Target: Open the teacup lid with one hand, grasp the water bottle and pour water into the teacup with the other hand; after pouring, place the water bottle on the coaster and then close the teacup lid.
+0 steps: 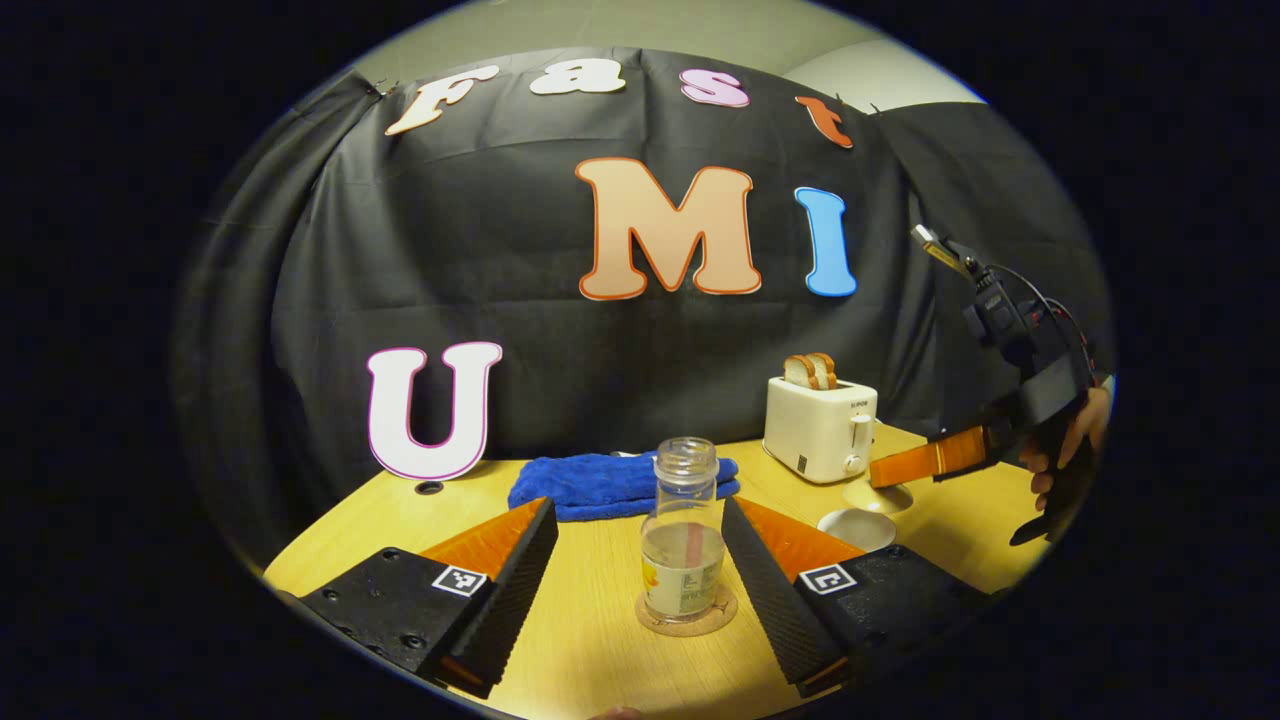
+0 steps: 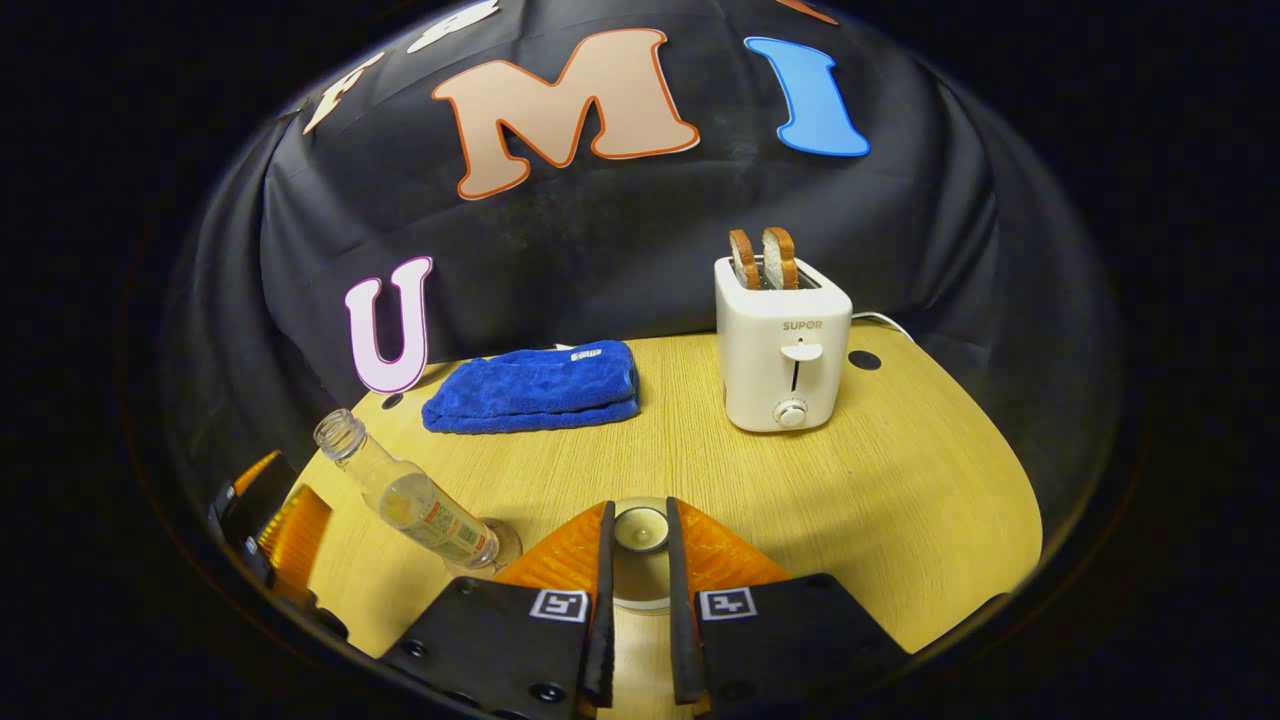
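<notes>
Water bottle (image 1: 684,545) stands on coaster (image 1: 687,612) between released left gripper (image 1: 640,560) jaws; right gripper (image 2: 638,590) jaws pinch the small, likely slippery lid (image 2: 640,530) knob.

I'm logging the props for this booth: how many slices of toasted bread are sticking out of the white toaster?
2. Both brown-crusted bread slices stand upright side by side in the white toaster's top slots, one on the left, one on the right. Nothing suggests any more are hidden.
</notes>
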`<state>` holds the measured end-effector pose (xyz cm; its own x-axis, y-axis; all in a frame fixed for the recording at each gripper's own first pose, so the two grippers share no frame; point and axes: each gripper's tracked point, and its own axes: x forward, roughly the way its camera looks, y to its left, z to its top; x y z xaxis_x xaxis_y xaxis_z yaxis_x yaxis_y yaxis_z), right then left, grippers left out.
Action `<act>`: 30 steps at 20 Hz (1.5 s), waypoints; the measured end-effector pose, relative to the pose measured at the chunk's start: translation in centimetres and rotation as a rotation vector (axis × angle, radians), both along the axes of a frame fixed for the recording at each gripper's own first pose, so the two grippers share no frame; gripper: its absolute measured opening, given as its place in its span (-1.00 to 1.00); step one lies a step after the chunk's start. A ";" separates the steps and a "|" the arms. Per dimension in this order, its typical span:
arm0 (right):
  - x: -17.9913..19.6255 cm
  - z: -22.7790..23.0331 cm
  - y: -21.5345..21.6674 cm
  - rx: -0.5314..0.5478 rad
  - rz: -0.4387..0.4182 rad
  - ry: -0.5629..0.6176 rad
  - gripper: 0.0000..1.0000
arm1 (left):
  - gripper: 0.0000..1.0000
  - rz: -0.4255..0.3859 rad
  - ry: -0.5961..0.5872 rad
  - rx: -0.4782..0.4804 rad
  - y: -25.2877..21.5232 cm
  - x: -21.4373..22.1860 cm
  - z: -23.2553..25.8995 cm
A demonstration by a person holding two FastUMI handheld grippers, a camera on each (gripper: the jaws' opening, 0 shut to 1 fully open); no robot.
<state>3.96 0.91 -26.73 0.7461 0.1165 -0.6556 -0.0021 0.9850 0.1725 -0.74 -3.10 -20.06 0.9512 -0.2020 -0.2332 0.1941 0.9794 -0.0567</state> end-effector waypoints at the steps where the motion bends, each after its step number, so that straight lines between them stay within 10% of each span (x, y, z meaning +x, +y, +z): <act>1: -0.2 0.1 0.0 0.010 -0.008 0.003 -0.54 | 0.94 -0.010 0.011 0.002 -0.3 0.0 -0.6; 21: -2.8 0.8 -3.3 0.002 -0.156 0.015 -0.48 | 0.94 -0.173 0.147 -0.009 -4.3 2.2 -9.0; 30: -3.3 1.3 -5.2 0.018 -0.198 0.000 -0.48 | 0.46 -0.160 0.160 0.057 -3.8 3.2 -8.8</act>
